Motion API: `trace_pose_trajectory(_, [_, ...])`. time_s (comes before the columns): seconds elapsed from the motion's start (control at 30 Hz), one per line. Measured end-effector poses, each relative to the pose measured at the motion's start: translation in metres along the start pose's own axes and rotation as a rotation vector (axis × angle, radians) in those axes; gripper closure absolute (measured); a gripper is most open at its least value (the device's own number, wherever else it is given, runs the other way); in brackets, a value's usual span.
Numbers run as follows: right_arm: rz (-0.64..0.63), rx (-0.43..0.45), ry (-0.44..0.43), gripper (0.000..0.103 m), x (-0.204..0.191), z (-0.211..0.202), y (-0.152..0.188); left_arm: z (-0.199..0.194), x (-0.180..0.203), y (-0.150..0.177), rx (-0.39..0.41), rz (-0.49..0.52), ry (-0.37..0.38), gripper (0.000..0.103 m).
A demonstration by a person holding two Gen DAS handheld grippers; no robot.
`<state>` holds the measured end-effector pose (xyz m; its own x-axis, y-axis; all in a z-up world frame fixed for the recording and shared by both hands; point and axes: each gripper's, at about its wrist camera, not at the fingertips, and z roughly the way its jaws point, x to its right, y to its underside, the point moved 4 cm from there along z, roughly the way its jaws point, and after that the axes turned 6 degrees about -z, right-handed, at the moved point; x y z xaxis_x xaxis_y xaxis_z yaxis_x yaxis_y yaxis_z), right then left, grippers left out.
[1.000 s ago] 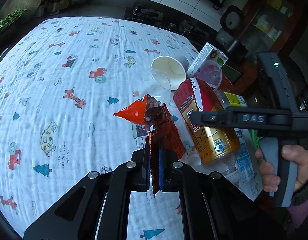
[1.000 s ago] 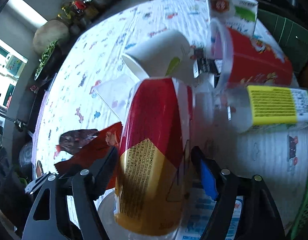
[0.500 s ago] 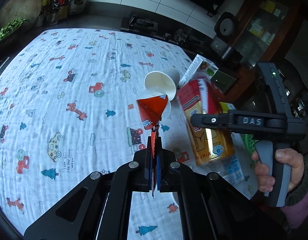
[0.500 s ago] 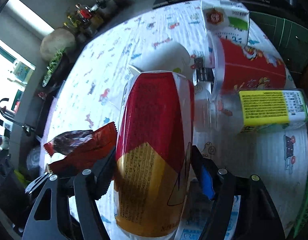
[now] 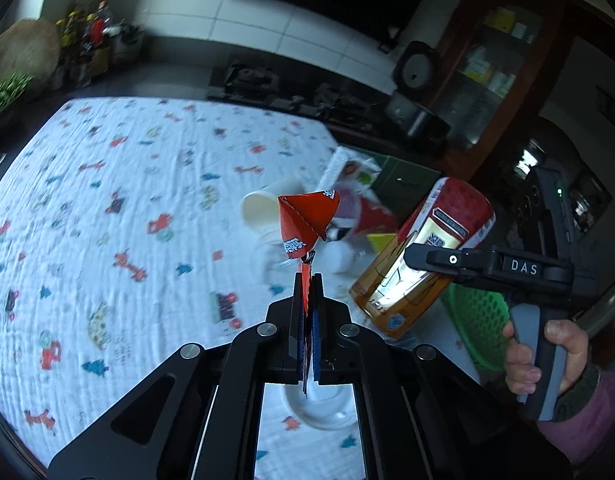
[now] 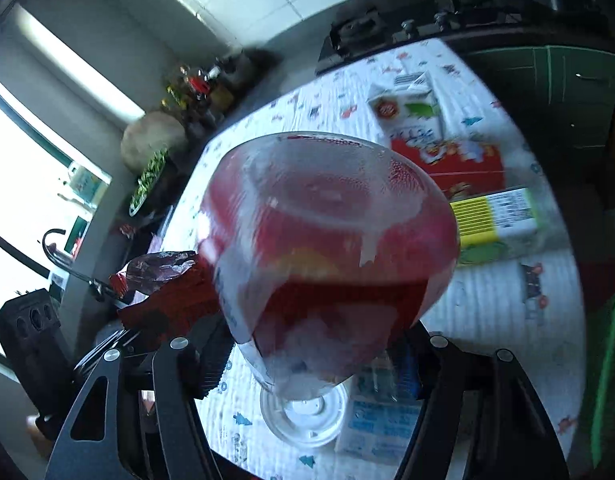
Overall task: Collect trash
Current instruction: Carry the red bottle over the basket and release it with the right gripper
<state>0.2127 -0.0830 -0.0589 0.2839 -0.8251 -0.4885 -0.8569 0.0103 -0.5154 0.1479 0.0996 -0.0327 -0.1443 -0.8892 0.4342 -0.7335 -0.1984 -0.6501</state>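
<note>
Careful: your right gripper (image 6: 307, 356) clamps the bottle (image 5: 423, 256), left gripper (image 5: 306, 312) pinches the wrapper (image 5: 307, 220); tilting could slip the bottle short of the green basket (image 5: 479, 320).

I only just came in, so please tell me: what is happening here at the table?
A person is clearing trash with two handheld grippers. The left gripper is shut on a red snack wrapper, held up off the patterned tablecloth. The right gripper clamps a red-and-gold drink cup, lifted and tilted near a green basket. More trash lies on the table.
</note>
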Motion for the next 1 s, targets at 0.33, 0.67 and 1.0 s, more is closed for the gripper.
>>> trace_pose_trajectory(0.33, [0.047,0.163,0.109,0.038,0.048,-0.088,0.003,0.012,0.073,-0.012,-0.003,0.12,0.119,0.102])
trace_pose_trajectory(0.67, [0.178,0.259,0.47,0.038,0.165,-0.191,0.045,0.046,0.162,-0.003,-0.075,0.234,0.261,0.102])
trace_pose_trajectory(1.0, [0.254,0.188,0.68,0.038,0.248,-0.207,0.089,0.083,0.242,0.022,-0.156,0.328,0.341,0.102])
